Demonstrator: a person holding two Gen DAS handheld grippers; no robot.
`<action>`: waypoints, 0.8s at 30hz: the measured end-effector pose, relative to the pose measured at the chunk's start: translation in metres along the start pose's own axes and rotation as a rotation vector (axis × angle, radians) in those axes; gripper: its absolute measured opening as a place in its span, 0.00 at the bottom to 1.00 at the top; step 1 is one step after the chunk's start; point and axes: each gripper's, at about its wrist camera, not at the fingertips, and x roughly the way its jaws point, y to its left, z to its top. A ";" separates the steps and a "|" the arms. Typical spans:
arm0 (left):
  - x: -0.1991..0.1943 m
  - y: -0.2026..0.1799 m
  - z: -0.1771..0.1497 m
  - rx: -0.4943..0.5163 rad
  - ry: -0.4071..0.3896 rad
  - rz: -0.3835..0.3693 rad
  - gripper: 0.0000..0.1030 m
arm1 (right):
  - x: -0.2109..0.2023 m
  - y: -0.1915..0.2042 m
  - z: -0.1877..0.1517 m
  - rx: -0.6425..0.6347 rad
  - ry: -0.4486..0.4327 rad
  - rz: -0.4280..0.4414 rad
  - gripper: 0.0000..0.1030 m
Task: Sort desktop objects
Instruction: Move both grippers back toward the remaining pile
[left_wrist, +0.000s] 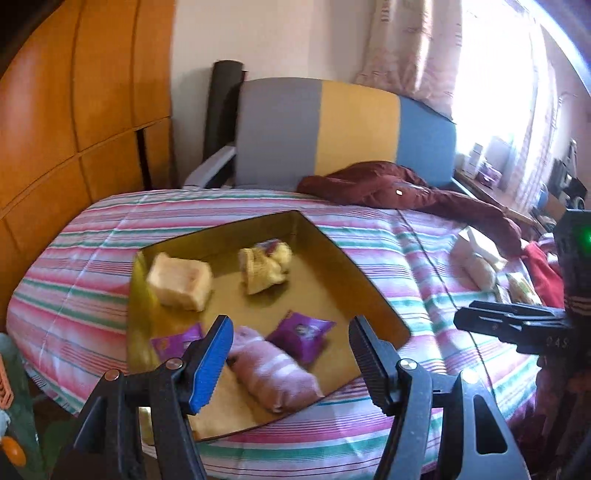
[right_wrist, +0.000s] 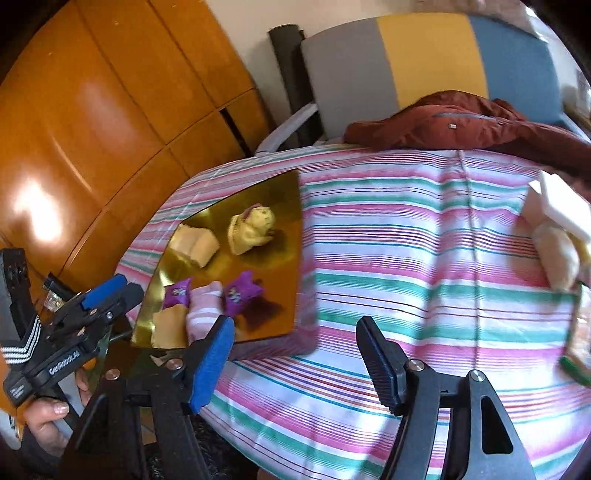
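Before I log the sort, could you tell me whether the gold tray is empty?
No, the gold tray holds two purple packets, a pink striped roll and two yellowish items.

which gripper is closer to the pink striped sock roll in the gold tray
Left. The left gripper hovers right over the pink sock roll in the gold tray, jaws open. The right gripper is off beside the tray over the striped bedspread.

Tray (left_wrist: 369, 280) on bed (left_wrist: 424, 236) – packets (left_wrist: 301, 330), rolled sock (left_wrist: 273, 373) inside, jacket (left_wrist: 399, 184) behind

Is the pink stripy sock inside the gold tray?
Inside. The pink sock lies rolled on the gold tray's floor between two purple packets.
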 end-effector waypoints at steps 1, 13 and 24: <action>0.001 -0.005 0.000 0.011 0.003 -0.013 0.64 | -0.003 -0.005 0.000 0.009 -0.002 -0.010 0.68; 0.017 -0.066 0.001 0.140 0.046 -0.150 0.64 | -0.041 -0.083 -0.017 0.150 -0.012 -0.161 0.71; 0.033 -0.101 -0.003 0.204 0.095 -0.231 0.64 | -0.104 -0.166 -0.040 0.372 -0.088 -0.281 0.71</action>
